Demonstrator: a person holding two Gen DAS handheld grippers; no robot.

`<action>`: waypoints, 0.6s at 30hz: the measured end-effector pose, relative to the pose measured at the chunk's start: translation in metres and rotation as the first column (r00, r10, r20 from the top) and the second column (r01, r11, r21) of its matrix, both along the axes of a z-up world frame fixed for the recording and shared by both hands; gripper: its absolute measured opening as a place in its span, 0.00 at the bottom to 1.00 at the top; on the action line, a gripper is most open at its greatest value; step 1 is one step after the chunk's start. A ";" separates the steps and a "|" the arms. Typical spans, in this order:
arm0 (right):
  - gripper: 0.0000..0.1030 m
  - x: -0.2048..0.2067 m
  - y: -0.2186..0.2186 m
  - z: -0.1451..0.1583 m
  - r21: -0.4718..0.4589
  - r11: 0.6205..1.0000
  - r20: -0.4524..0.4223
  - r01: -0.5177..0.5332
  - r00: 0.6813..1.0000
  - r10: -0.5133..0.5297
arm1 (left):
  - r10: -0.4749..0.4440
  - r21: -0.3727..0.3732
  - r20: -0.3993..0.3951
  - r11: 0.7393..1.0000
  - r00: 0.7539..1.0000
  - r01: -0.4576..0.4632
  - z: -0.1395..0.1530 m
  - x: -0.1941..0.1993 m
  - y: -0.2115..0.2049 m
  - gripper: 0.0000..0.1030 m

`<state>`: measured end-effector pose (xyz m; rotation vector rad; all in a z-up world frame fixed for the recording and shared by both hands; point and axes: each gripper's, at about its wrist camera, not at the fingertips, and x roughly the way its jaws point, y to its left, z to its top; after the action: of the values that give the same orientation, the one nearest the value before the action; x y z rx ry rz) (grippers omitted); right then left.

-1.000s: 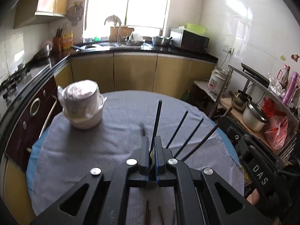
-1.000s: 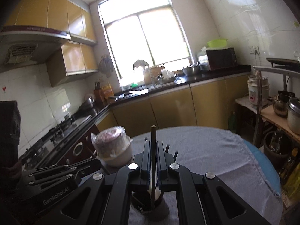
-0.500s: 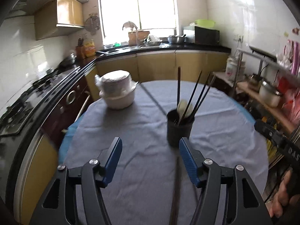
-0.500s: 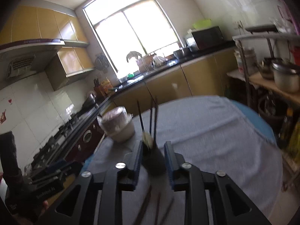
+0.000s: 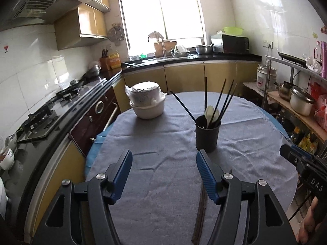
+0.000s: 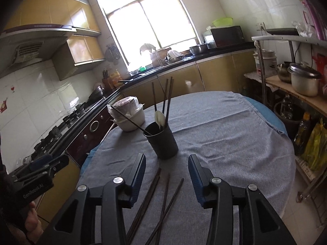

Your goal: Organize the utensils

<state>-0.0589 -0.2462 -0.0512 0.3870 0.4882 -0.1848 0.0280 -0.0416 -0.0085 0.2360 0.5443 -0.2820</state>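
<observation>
Left wrist view: the left gripper (image 5: 163, 169) hovers over the cloth-covered bench (image 5: 163, 183), its jaws wide with nothing between them. The holder (image 5: 207, 135) stands ahead and slightly right, with several chopsticks and a pale spoon (image 5: 210, 113) upright in it. More loose chopsticks (image 5: 201, 210) lie just under the right finger. A wrapped bowl (image 5: 148, 104) sits well apart at the far left. Right wrist view: the right gripper (image 6: 167, 170) has just been opening, nothing between its jaws, which stand moderately apart. The loose chopsticks lie fanned on the cloth directly below it, the holder just beyond. The next step is probably picking up a loose stick: come down low, straddle one stick only, close near its middle, then lift it clear before tipping it upright over the holder.
</observation>
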 end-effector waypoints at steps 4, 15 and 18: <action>0.45 -0.005 0.004 0.005 -0.011 1.000 0.000 -0.003 1.000 0.003 | 0.000 -0.007 0.019 1.000 1.000 0.000 0.008 -0.003 0.002 0.65; 0.45 -0.005 0.005 0.031 -0.005 1.000 0.014 -0.013 1.000 0.013 | 0.010 -0.017 0.028 1.000 1.000 -0.009 0.015 -0.005 0.007 0.66; 0.49 -0.004 0.012 0.035 -0.009 1.000 0.016 -0.028 0.999 0.028 | 0.017 -0.018 0.023 1.000 1.000 -0.016 0.015 -0.006 0.013 0.66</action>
<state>-0.0633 -0.2344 -0.0162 0.3726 0.4767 -0.1566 0.0218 -0.0282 0.0064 0.2176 0.5203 -0.2676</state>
